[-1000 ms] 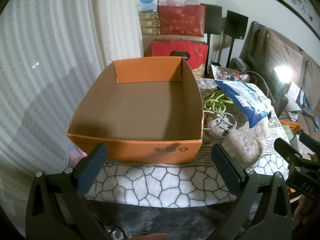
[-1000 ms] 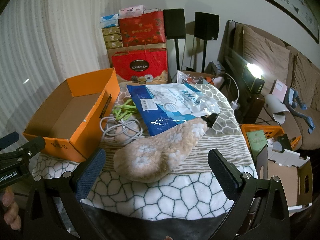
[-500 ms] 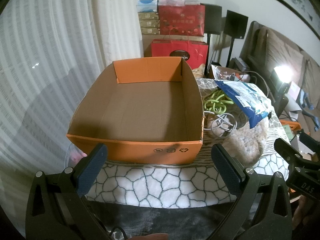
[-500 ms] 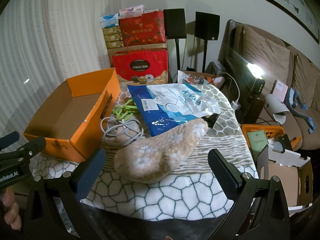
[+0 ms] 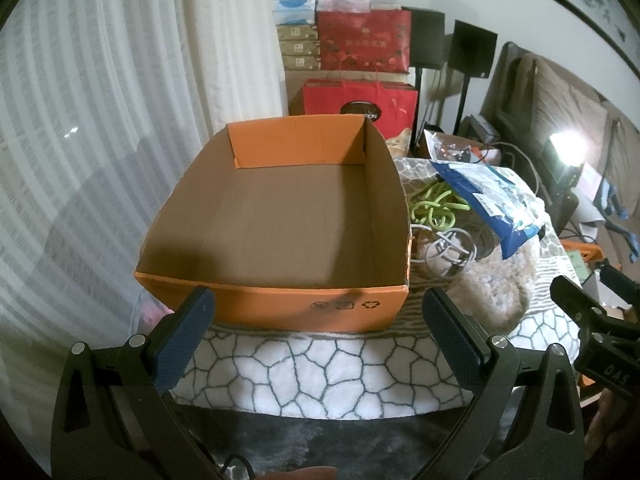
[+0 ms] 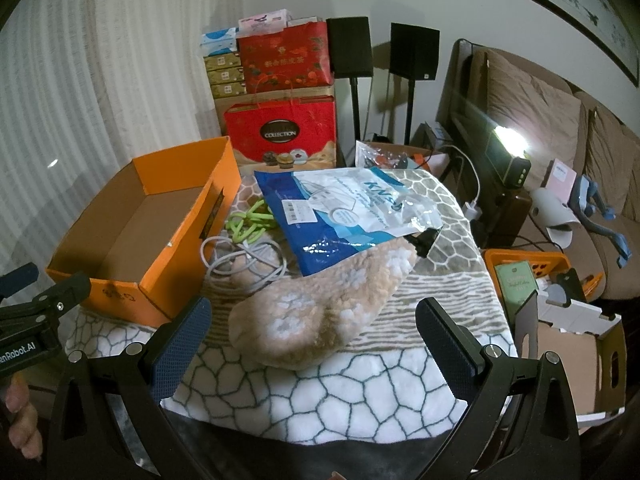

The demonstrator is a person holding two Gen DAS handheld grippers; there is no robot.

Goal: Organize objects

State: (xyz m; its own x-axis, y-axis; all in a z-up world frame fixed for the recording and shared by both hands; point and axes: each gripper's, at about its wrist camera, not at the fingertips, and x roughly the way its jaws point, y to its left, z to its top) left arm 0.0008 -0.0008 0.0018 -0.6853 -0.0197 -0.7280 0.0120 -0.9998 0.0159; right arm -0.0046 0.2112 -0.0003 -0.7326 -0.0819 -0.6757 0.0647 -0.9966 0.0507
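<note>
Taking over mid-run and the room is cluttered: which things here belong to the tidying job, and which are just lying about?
Job items:
orange box, empty
fuzzy sock
blue mask pack
white cable
green cord
black clip
left gripper and right gripper, both open

Probably lying about:
red gift bags
speakers
sofa
lamp
orange basket

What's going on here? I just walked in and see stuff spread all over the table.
A person holds two grippers, both with jaws open and holding nothing. The left gripper faces the empty orange cardboard box. The right gripper hovers before the fuzzy beige sock. A blue-and-white plastic packet, a coiled white cable and a green cord lie beside the box, none packed yet.
</note>
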